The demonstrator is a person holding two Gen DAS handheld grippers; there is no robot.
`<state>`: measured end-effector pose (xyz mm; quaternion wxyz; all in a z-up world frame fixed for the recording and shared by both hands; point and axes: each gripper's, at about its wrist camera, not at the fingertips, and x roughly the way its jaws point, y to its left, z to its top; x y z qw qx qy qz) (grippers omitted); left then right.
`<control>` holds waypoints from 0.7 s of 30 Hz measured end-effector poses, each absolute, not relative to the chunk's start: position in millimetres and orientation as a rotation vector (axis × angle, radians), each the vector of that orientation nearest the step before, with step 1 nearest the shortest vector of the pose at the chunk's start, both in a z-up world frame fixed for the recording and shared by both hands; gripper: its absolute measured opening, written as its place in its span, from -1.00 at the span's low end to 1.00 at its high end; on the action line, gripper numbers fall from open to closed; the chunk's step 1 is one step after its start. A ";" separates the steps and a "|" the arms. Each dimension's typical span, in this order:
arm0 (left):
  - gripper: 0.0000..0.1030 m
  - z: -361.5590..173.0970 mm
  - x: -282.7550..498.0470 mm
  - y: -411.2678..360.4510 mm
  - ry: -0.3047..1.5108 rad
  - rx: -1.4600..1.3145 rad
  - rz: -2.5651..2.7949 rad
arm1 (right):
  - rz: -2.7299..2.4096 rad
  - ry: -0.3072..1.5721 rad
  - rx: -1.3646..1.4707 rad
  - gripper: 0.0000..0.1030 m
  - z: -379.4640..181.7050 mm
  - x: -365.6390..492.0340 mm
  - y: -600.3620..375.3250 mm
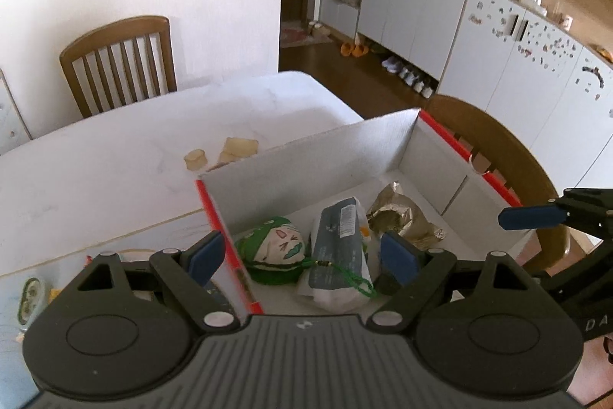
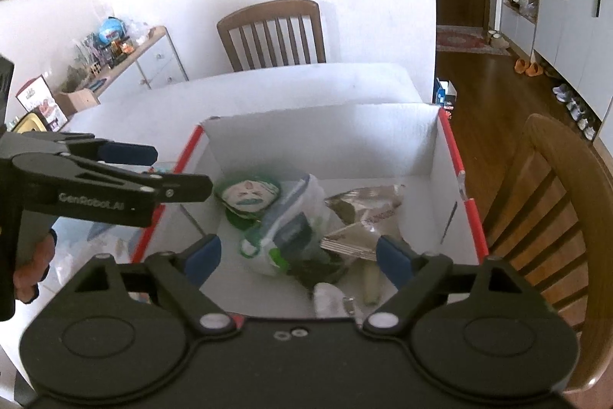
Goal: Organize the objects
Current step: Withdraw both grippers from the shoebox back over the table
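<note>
Box (image 1: pixel 318 156), white cardboard with red edges, sits on the white table (image 1: pixel 115 160) directly under both grippers. We note the left gripper (image 1: pixel 302 257) spread wide and holding nothing; its left finger sits outside the box's red left wall, its right finger inside over the contents. We note the right gripper (image 2: pixel 299 255) likewise released and empty, both blue pads above the box interior.

Between and just ahead of the left fingers we see a green-and-white face-painted pouch (image 1: pixel 277 248), touching a grey-blue packet (image 1: pixel 339 252) in clear plastic on its right. A crumpled gold foil bag (image 1: pixel 398 217) lies just right of that packet, toward the far right wall. Beyond the box's far left corner, two pale yellowish lumps (image 1: pixel 222 154) rest on the table. Wooden chairs stand beyond the table (image 1: pixel 118 64) and to the right (image 2: pixel 544 209).
</note>
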<state>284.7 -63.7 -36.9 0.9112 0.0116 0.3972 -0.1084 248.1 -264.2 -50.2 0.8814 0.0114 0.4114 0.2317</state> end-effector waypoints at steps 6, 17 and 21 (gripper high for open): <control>0.72 -22.6 262.7 -38.2 0.774 0.015 -0.247 | 0.497 0.817 0.034 0.86 -34.6 234.1 -245.8; 0.72 -11.3 227.0 26.2 0.734 -0.022 -0.235 | 0.515 0.781 0.050 0.97 -21.8 209.4 -183.0; 0.72 -13.6 218.1 52.2 0.737 -0.024 -0.223 | 0.520 0.780 0.035 0.97 -22.7 202.2 -155.9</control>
